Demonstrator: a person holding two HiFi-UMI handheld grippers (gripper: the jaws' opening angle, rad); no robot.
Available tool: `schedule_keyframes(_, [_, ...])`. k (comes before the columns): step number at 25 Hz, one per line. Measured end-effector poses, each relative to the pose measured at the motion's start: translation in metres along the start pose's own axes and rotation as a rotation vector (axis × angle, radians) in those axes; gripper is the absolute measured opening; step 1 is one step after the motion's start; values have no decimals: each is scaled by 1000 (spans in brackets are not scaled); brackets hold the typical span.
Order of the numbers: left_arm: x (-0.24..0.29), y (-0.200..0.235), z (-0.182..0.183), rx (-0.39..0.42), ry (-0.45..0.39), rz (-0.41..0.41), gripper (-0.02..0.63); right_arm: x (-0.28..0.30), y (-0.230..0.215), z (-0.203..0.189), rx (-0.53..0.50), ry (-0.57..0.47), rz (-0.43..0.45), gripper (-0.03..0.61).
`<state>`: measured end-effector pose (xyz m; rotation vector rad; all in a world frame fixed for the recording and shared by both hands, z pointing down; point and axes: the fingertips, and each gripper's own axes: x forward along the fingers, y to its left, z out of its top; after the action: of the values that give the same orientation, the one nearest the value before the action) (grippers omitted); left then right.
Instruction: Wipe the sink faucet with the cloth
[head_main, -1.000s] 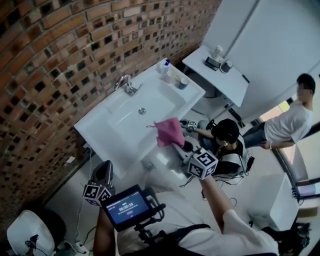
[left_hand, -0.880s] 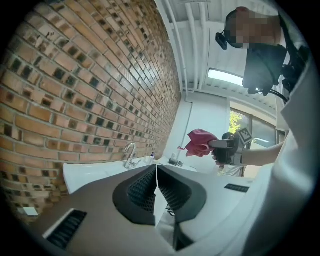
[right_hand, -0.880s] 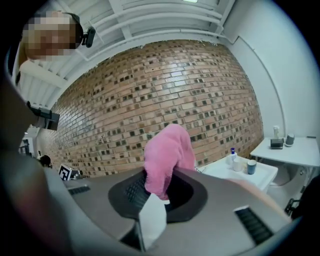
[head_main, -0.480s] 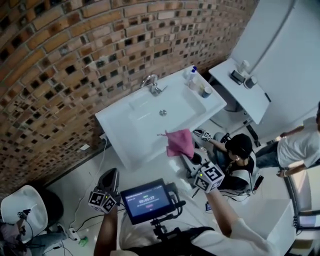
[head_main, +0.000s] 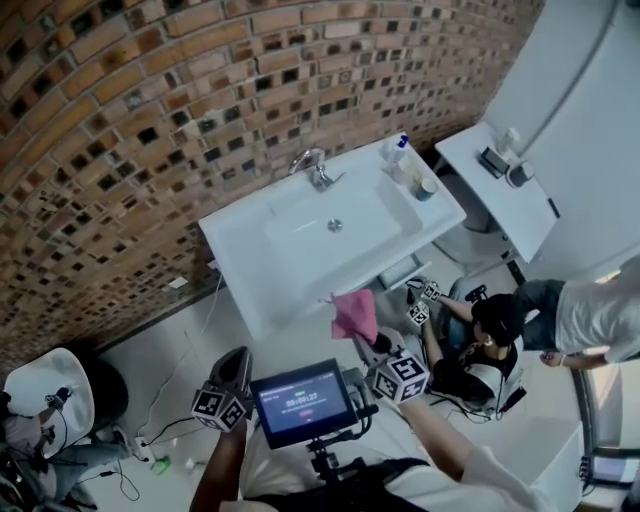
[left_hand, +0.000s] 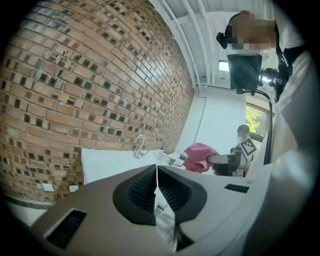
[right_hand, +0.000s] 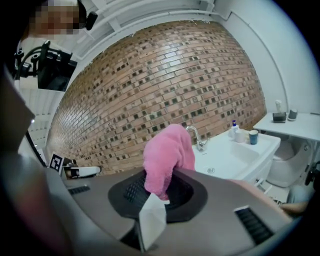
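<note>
The chrome faucet (head_main: 315, 168) stands at the back of the white sink (head_main: 250, 250), against the brick wall. My right gripper (head_main: 372, 338) is shut on a pink cloth (head_main: 355, 315), held in front of the sink's front edge and clear of the basin. In the right gripper view the cloth (right_hand: 167, 159) rises from the right gripper (right_hand: 159, 187), with the faucet (right_hand: 196, 136) well beyond it. My left gripper (head_main: 237, 362) hangs low at the left, away from the sink. In its own view, the left gripper (left_hand: 156, 172) is shut and empty; the faucet (left_hand: 138, 146) is distant.
A soap bottle (head_main: 399, 148) and a cup (head_main: 427, 188) stand on the sink's right rim. A white shelf (head_main: 500, 190) with small items lies further right. One person crouches (head_main: 490, 330) by the sink's right, another (head_main: 590, 315) stands behind. Cables lie on the floor at left.
The pink cloth and right gripper have drawn back from over the sink's front edge to the floor side of it. The left gripper has stayed low at the left.
</note>
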<state>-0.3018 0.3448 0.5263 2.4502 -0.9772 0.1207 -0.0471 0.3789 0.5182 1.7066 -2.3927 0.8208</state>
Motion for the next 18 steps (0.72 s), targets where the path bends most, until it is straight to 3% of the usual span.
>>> schedule_keyframes(9, [5,-26,-55,-94,87,33,-8,-10,3,-48,20,87,-18,72])
schedule_keyframes(18, [27,-59,-84,-114,169,9,-9,-49,-26,-75,59,89,-82,72])
